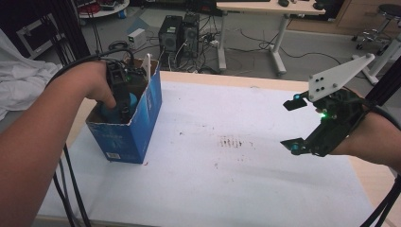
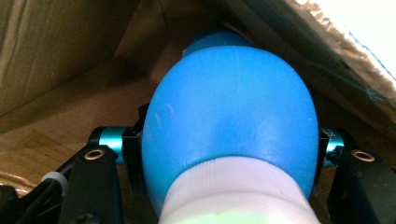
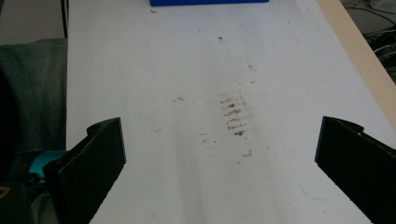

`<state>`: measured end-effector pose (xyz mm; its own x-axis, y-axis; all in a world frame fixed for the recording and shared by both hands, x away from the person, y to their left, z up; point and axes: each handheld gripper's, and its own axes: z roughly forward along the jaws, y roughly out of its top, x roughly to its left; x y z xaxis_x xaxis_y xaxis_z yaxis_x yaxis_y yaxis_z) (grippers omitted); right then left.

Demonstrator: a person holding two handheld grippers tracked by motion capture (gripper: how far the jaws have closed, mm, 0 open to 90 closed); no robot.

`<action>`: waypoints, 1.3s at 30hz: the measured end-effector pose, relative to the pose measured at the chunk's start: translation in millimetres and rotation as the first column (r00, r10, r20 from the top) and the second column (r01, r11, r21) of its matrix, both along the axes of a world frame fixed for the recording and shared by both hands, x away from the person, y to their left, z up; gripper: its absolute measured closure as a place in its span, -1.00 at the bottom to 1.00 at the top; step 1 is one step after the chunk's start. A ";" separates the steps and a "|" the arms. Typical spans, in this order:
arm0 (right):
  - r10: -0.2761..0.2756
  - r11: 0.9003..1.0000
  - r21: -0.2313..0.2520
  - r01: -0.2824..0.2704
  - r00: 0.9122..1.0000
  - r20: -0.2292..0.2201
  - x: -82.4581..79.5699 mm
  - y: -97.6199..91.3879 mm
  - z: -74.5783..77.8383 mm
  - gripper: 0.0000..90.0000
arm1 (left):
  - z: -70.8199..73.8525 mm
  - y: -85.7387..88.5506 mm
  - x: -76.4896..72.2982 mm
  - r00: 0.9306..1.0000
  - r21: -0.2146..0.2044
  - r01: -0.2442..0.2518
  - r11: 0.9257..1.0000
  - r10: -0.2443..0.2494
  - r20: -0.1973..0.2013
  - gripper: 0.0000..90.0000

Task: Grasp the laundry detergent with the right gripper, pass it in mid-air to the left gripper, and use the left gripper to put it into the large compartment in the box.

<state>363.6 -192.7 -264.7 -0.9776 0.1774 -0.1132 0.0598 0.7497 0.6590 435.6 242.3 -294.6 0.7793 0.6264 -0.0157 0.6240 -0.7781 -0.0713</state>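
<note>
My left gripper reaches down into an open blue cardboard box at the table's left side. In the left gripper view its jaws are shut on a smooth blue rubber bulb with a white neck, deep between the box's brown inner walls. A bit of the bulb shows inside the box from above. My right gripper hovers above the table's right side, open, with nothing between its jaws. The box's blue lower edge lies far ahead of it.
A white sheet covers the table, with a dark smudge at its middle. The wooden table edge runs along the right. White cloth lies off the left side. Computer towers and cables stand on the floor behind.
</note>
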 end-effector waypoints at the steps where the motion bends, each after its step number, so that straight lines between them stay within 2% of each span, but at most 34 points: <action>1: 0.001 1.000 -0.001 -0.001 1.000 0.002 0.2 -0.3 0.1 -0.98 | 0.0 0.0 0.0 1.000 0.000 0.000 1.000 0.000 0.000 -0.16; 4: 0.001 1.000 0.000 -0.001 1.000 0.002 0.1 -0.9 0.1 -0.98 | 0.9 0.8 0.1 1.000 0.005 0.008 1.000 -0.008 -0.005 -0.17; 6: -0.002 1.000 -0.003 0.002 1.000 -0.001 -0.1 -1.1 -0.5 -0.98 | 1.1 0.3 -1.1 1.000 0.001 -0.001 1.000 0.001 -0.002 -0.25; 9: 0.001 1.000 -0.004 -0.001 1.000 0.001 0.0 -1.2 -0.6 -0.98 | 2.6 -0.1 -2.4 1.000 0.013 0.012 1.000 -0.012 0.008 -0.29; 12: 0.003 1.000 -0.004 -0.003 1.000 -0.002 -0.2 -1.3 -0.2 -0.98 | 5.2 0.1 -3.4 1.000 0.020 0.026 0.999 -0.026 0.001 -0.33; 17: 0.003 1.000 -0.002 -0.003 1.000 0.000 0.2 -1.4 -0.3 -0.98 | 8.3 0.4 -4.4 1.000 0.010 0.021 1.000 -0.021 0.002 -0.38; 22: 0.008 1.000 -0.005 -0.008 1.000 0.004 1.0 -0.5 -0.6 -0.98 | 16.3 1.6 -5.0 1.000 0.011 0.011 1.000 -0.011 0.008 -0.38; 28: 0.009 1.000 -0.007 -0.009 1.000 0.005 1.4 0.4 -0.7 -0.98 | 23.5 3.1 -5.8 1.000 0.023 -0.001 1.000 0.000 0.010 -0.48; 33: 0.011 1.000 -0.009 -0.011 1.000 0.001 1.9 1.0 -1.0 -0.98 | 32.0 4.6 -7.9 1.000 0.009 -0.024 1.000 0.024 0.017 -0.50; 39: 0.014 1.000 -0.016 -0.014 1.000 -0.001 2.7 1.5 -0.3 -0.98 | 43.2 5.0 -11.6 0.999 -0.007 -0.025 1.000 0.025 0.024 -0.61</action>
<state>366.2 -191.2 -265.0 -0.9802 0.1614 -0.1149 0.0496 0.7611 0.6467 424.0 247.3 -251.4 0.7637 0.6456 -0.0014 0.6447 -0.7627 -0.0512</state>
